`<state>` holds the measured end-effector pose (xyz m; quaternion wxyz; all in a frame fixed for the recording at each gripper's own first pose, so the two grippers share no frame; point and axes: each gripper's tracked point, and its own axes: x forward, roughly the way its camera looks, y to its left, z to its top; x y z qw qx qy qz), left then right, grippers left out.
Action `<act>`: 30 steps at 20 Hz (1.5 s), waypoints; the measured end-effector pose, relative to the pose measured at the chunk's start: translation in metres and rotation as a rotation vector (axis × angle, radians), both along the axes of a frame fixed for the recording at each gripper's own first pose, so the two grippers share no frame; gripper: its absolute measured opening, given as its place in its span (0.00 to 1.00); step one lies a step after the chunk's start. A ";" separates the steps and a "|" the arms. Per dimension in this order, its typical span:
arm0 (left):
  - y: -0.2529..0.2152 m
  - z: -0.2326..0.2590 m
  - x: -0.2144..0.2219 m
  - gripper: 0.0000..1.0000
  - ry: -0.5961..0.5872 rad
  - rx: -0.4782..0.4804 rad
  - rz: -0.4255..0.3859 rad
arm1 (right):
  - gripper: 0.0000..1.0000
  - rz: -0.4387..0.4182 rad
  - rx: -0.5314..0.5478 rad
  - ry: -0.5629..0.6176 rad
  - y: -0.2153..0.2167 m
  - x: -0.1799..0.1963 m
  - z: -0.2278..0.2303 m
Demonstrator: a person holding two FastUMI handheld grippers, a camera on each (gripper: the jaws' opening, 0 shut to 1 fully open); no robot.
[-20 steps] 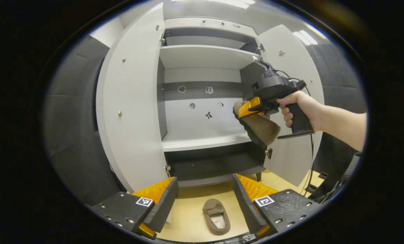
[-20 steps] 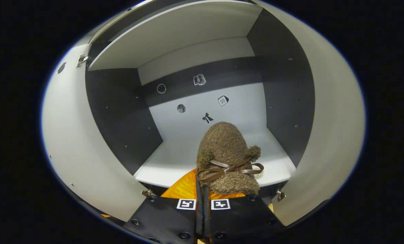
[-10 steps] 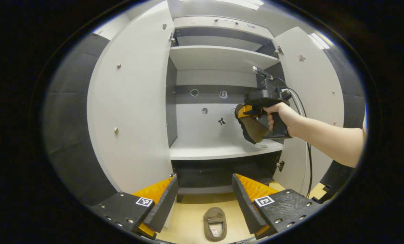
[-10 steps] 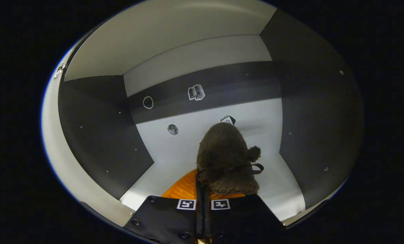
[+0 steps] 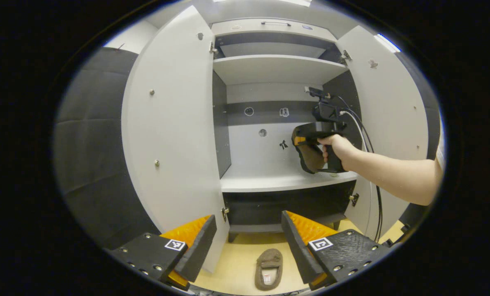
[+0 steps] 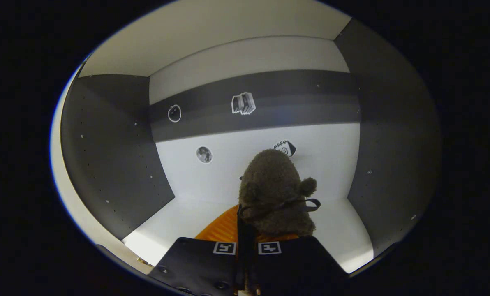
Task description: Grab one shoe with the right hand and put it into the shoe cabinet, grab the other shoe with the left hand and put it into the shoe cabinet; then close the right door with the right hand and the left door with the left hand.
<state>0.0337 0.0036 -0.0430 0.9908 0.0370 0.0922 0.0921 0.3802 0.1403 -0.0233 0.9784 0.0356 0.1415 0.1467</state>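
A brown fuzzy slipper (image 6: 274, 190) with a thin bow hangs inside the shoe cabinet's middle compartment, above the white shelf (image 6: 175, 220); my right gripper (image 6: 247, 224) is shut on its heel edge. In the left gripper view that slipper (image 5: 310, 156) hangs from the right gripper (image 5: 306, 142), held by a hand deep over the middle shelf (image 5: 269, 181). The second slipper (image 5: 269, 269) lies sole-down on the yellowish floor in front of the cabinet. My left gripper (image 5: 247, 242) is open above it, well clear. Both cabinet doors, the left door (image 5: 173, 123) and the right door (image 5: 387, 107), stand wide open.
The cabinet has an upper shelf (image 5: 278, 68), a drawer (image 5: 269, 26) on top and a dark lower compartment (image 5: 286, 203). Small stickers dot the back wall (image 6: 245, 102). A cable (image 5: 374, 172) hangs from the right gripper. Dark padded booth wall (image 5: 88, 144) stands to the left.
The right gripper has carried its slipper from the cabinet's front edge deep into the middle compartment. The left gripper has backed off a little; the floor slipper stays put.
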 end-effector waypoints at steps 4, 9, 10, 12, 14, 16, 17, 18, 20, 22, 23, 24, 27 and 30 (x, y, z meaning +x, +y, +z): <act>-0.003 0.000 -0.003 0.92 0.005 0.009 0.020 | 0.10 -0.005 -0.013 -0.002 0.002 0.004 -0.007; -0.011 -0.009 -0.013 0.96 0.038 -0.008 0.046 | 0.43 0.057 0.003 0.109 0.014 -0.009 -0.027; -0.012 -0.012 -0.014 0.96 0.045 -0.017 0.055 | 0.51 0.091 0.032 0.152 0.024 -0.018 -0.028; -0.014 -0.015 -0.016 0.96 0.049 -0.025 0.066 | 0.75 0.112 0.047 0.181 0.027 -0.030 -0.024; -0.015 -0.017 -0.016 0.92 0.049 -0.018 0.073 | 0.88 0.096 0.035 0.154 0.020 -0.040 -0.010; -0.019 -0.019 -0.015 0.92 0.052 -0.014 0.064 | 0.94 0.101 0.026 0.139 0.014 -0.058 0.000; -0.020 -0.021 -0.014 0.92 0.057 -0.022 0.052 | 0.98 0.110 0.014 0.131 0.012 -0.068 0.005; -0.021 -0.022 -0.013 0.92 0.059 -0.032 0.040 | 0.98 0.115 0.000 0.119 0.008 -0.079 0.009; -0.017 -0.025 -0.008 0.92 0.070 -0.028 0.023 | 0.98 0.109 -0.009 0.085 0.000 -0.102 0.018; -0.008 -0.039 -0.005 0.87 0.103 -0.005 -0.003 | 0.98 0.108 0.009 0.059 -0.003 -0.127 0.022; -0.004 -0.049 -0.002 0.87 0.126 0.001 -0.021 | 0.98 0.110 0.015 0.054 -0.004 -0.142 0.021; -0.003 -0.060 0.000 0.96 0.150 0.001 -0.046 | 0.98 0.107 0.018 0.050 -0.007 -0.155 0.019; -0.003 -0.099 0.006 0.92 0.221 -0.019 -0.128 | 0.98 0.083 -0.002 0.032 -0.017 -0.190 0.009; -0.008 -0.143 0.011 0.92 0.293 -0.029 -0.206 | 0.98 0.042 -0.019 0.021 -0.029 -0.226 -0.005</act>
